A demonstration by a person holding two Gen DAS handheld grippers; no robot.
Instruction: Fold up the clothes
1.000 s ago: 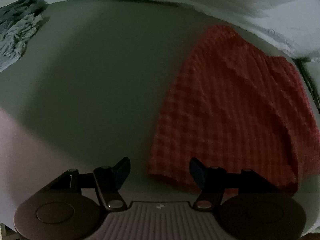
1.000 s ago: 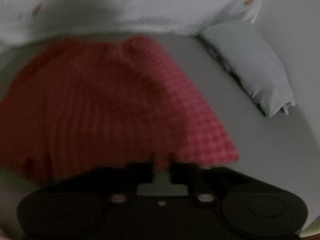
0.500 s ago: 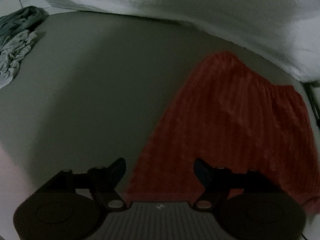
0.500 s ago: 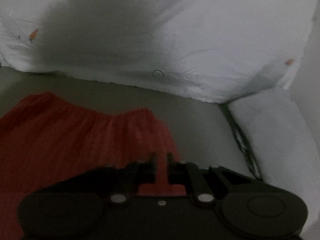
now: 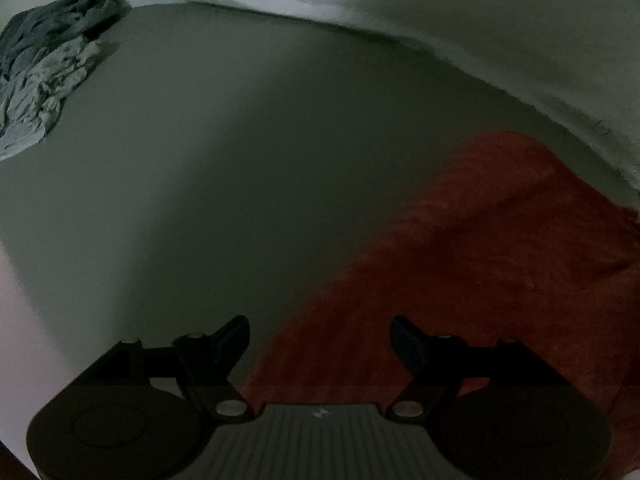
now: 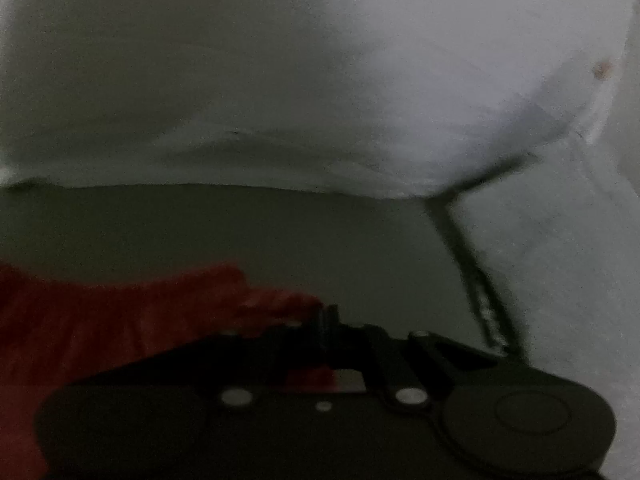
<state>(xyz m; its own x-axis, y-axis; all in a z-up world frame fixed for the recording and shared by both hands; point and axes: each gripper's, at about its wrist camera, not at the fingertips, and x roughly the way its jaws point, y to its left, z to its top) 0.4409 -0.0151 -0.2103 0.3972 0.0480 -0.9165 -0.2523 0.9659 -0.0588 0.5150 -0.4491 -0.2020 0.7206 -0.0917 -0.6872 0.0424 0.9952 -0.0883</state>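
Observation:
A red checked garment (image 5: 480, 264) lies on the grey bed sheet (image 5: 240, 184), filling the right and lower part of the left wrist view. My left gripper (image 5: 320, 338) is open and empty, with the garment's near-left edge between and under its fingers. In the right wrist view my right gripper (image 6: 326, 316) is shut on the garment's (image 6: 120, 320) right corner, which is bunched at the fingertips and lifted off the sheet. The picture is dark and blurred.
A crumpled grey-blue pile of clothes (image 5: 44, 68) lies at the far left of the bed. A big white duvet (image 6: 280, 80) runs along the back. A white pillow (image 6: 580, 260) lies at the right, with a dark gap beside it.
My right gripper has carried the garment's corner towards the duvet, folding the cloth over. The left gripper has moved forward along the garment's left edge, staying open.

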